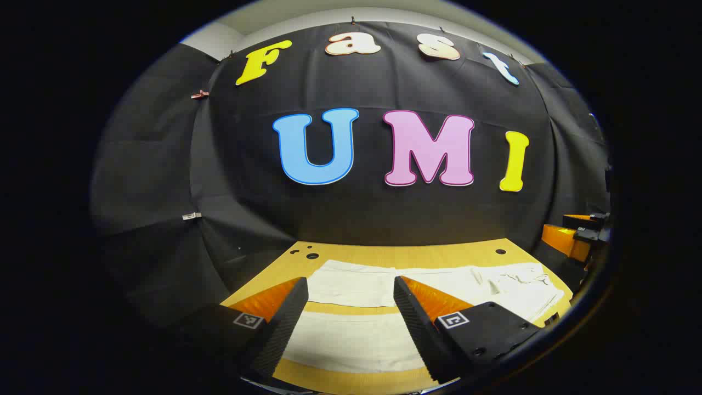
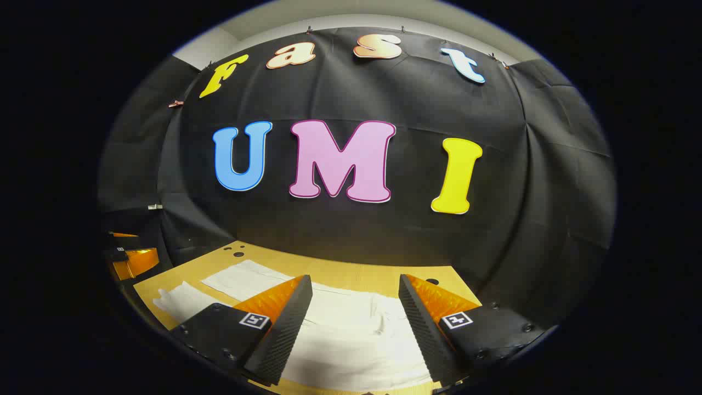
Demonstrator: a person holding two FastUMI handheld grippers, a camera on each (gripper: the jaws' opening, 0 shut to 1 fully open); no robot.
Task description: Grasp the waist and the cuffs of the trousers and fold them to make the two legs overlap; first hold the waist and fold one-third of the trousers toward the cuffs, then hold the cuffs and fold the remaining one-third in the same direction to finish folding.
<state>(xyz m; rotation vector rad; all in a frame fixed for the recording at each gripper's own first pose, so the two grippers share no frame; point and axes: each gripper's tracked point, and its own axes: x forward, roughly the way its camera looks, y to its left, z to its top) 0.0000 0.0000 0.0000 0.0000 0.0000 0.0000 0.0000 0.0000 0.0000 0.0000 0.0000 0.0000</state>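
black cloth backs a wooden table where white trousers lie spread flat, legs apart. left gripper and right gripper both hover level above the fabric, jaws wide, holding nothing.

The trousers are pale matt cloth, softly creased near the waist. The table looks like smooth light wood with a faint sheen. The left claw has fingers faced with finely ribbed, matt pads beside glossy plastic.
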